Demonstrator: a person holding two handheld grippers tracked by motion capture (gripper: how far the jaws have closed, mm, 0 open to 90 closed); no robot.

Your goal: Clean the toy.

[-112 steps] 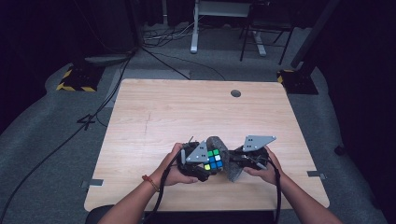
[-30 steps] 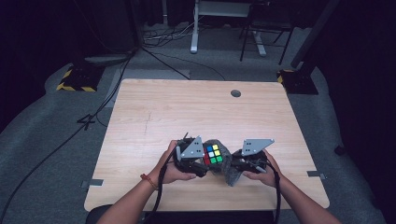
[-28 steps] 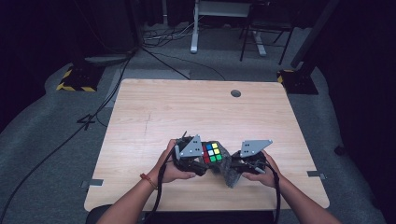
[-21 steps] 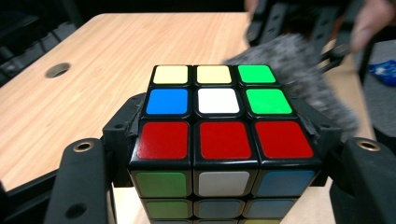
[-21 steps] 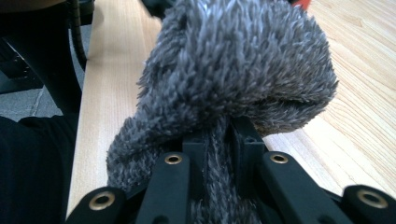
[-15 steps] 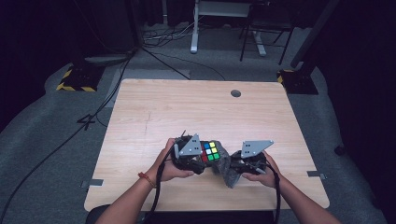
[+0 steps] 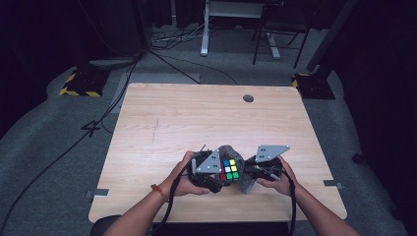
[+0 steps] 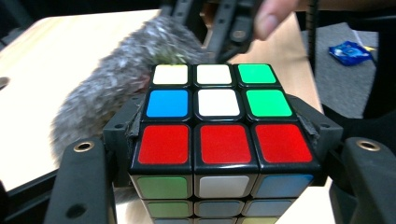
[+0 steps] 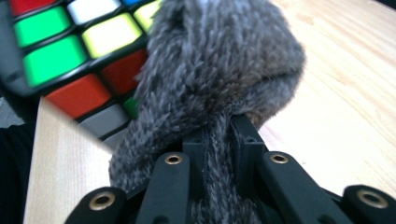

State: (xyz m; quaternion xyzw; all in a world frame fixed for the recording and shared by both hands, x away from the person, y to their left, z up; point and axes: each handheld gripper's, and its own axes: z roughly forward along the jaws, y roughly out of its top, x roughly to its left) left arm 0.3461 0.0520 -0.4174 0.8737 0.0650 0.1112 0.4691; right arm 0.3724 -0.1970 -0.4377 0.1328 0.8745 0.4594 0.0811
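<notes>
A scrambled colour cube [image 7: 228, 169] [image 8: 217, 116] is clamped between the jaws of my left gripper [image 7: 220, 173] [image 8: 219, 140], just above the table near its front edge. Its top face shows white, blue, green and red squares. My right gripper [image 7: 248, 176] [image 9: 217, 149] is shut on a fuzzy grey cloth [image 9: 219, 79] [image 7: 235, 153], which presses against the cube's far side [image 9: 70, 56]. In the left gripper view the cloth [image 8: 112, 88] bulges behind and to the left of the cube. Both hands sit close together.
The light wooden table [image 7: 196, 118] stretches away beyond the hands, with a round cable hole [image 7: 248, 98] near its far edge. Dark floor with cables, desk legs and a chair base lies beyond. A blue packet [image 8: 350, 52] lies on the floor.
Both hands with the cube and cloth have drifted slightly; the cloth stays against the cube. Both grips are the same as before.
</notes>
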